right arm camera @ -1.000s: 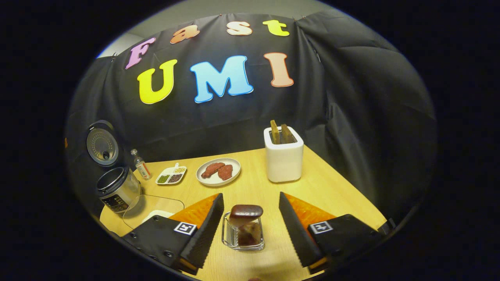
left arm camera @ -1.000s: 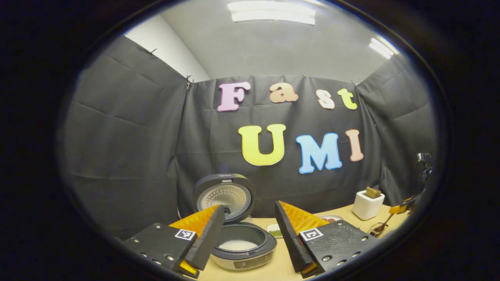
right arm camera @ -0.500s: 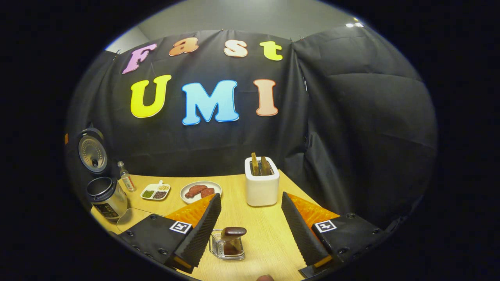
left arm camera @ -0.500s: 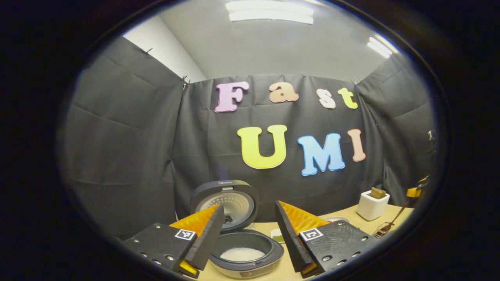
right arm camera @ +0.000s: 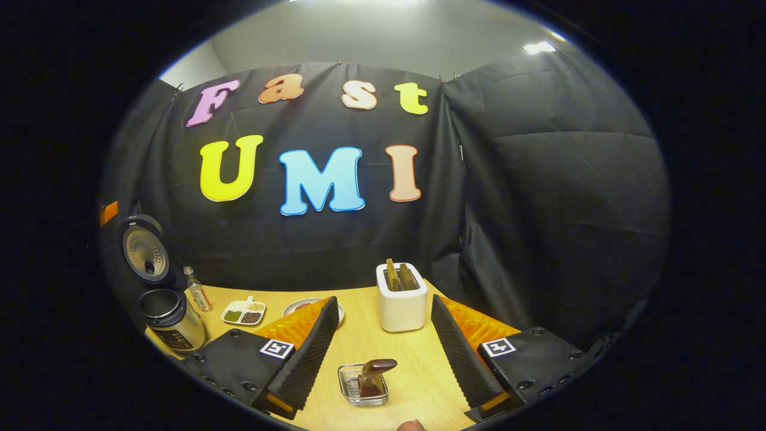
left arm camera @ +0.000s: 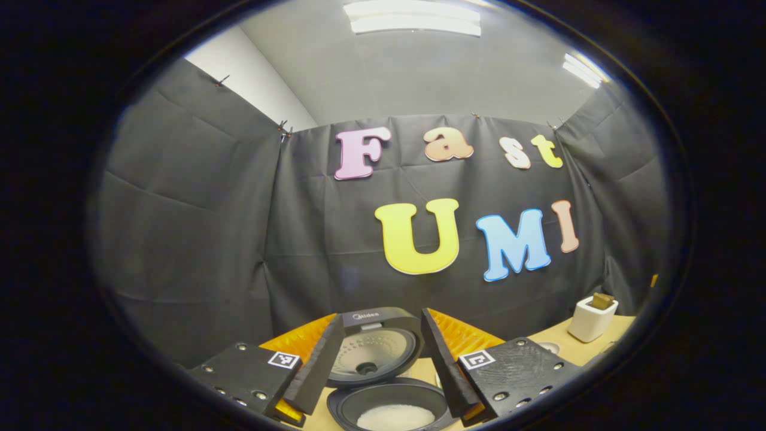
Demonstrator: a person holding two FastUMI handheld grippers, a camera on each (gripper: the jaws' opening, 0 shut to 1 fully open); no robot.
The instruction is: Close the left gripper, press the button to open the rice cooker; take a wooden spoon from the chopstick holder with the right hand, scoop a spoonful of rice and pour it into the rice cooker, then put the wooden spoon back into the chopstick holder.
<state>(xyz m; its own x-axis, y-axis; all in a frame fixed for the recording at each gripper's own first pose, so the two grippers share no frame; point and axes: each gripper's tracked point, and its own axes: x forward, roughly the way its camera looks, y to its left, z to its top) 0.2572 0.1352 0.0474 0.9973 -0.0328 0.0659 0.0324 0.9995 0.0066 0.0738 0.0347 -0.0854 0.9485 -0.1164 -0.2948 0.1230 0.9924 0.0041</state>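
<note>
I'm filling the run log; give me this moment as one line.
rice cooker: lid open, rice inside | wooden spoon: in chopstick holder | left gripper: open | right gripper: open, empty

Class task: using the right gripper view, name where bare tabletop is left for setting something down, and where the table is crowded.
Free: bare wood of the table between the chopstick holder and the toaster. Crowded: the left side, where the rice cooker, small bottle, divided dish and plate stand close together.
</note>
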